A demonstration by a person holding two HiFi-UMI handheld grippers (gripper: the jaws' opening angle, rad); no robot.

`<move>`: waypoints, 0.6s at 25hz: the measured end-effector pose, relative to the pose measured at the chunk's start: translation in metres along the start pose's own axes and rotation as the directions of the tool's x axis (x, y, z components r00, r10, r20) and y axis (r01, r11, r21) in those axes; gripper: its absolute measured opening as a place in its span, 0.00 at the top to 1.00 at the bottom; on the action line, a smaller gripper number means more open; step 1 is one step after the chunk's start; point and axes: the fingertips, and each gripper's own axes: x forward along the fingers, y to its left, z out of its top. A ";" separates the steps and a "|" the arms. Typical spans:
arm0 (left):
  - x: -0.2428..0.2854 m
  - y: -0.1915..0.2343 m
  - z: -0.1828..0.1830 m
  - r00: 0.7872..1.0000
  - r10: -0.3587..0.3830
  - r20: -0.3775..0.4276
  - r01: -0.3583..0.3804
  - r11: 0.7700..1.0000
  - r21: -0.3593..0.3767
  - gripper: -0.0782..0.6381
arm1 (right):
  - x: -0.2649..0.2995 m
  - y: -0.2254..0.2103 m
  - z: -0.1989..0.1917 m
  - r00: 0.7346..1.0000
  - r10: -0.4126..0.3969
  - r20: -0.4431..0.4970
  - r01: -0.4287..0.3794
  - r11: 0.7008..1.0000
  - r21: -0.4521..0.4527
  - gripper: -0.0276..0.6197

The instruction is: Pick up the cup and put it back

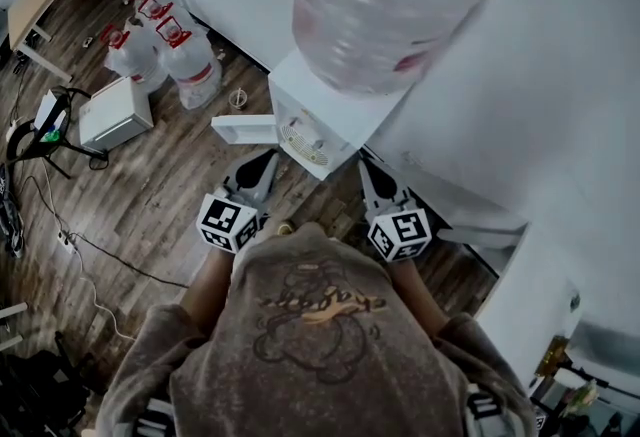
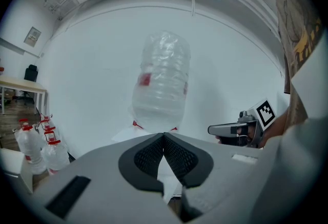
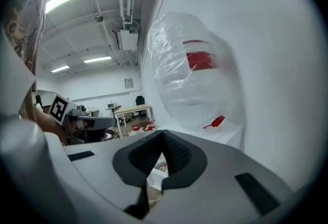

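Two grippers side by side, aimed at white water dispenser (image 1: 322, 117) under its upturned bottle (image 1: 385, 0): left gripper (image 1: 268, 157) pinched tip to tip on nothing, right gripper (image 1: 365, 165) likewise closed and empty. Spare bottles (image 1: 160, 50) on wooden floor (image 1: 180, 187), left of dispenser. Cup: cannot tell where from these views.
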 end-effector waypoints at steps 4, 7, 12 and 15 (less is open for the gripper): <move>0.001 -0.002 0.005 1.000 0.007 0.015 -0.007 1.000 -0.001 0.89 | -0.001 -0.001 0.000 1.000 0.005 -0.001 -0.005 1.000 0.007 0.95; 0.000 -0.004 0.006 1.000 0.005 0.011 -0.005 1.000 -0.001 0.89 | 0.000 0.001 0.000 1.000 0.011 -0.003 -0.011 1.000 0.009 0.95; -0.001 -0.006 0.007 1.000 0.015 0.014 -0.015 1.000 -0.012 0.89 | 0.002 0.003 0.000 1.000 0.028 0.003 -0.028 1.000 0.011 0.96; -0.004 -0.007 0.008 1.000 0.018 0.012 -0.018 1.000 -0.017 0.89 | 0.000 0.005 -0.001 0.999 0.035 0.000 -0.035 0.999 0.007 0.96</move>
